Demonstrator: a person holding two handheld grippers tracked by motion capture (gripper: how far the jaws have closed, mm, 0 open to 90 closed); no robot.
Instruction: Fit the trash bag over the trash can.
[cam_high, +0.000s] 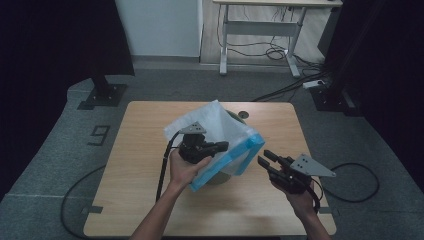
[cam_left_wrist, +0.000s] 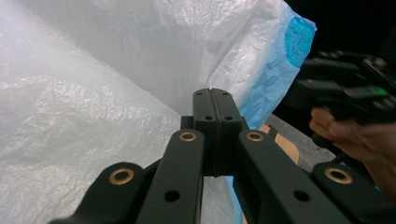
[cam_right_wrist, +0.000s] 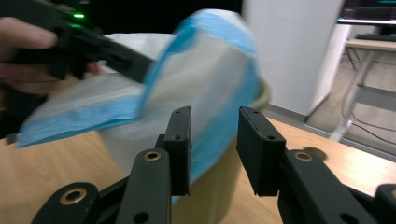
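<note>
The right tool (cam_right_wrist: 212, 154), released with nothing between its jaws, hangs over the bench's (cam_high: 145, 200) near right. The bag (cam_high: 220, 135) lies just to its left, its blue rim (cam_right_wrist: 205, 56) draped over a bin (cam_high: 235, 116) at mid-bench. The left tool (cam_left_wrist: 215, 112) is clenched on the bag's white film, so the free right tool is better placed to take the rim's right side.

A light wooden worktop (cam_high: 140, 200) stands on grey carpet (cam_high: 50, 150). On the far side of the room, a white-legged desk (cam_high: 260, 30) stands against the wall, with black cables (cam_high: 270, 50) tangled beneath it. Dark curtains (cam_high: 50, 45) hang at the left and right. A number nine (cam_high: 99, 135) is taped on the carpet at the left.
</note>
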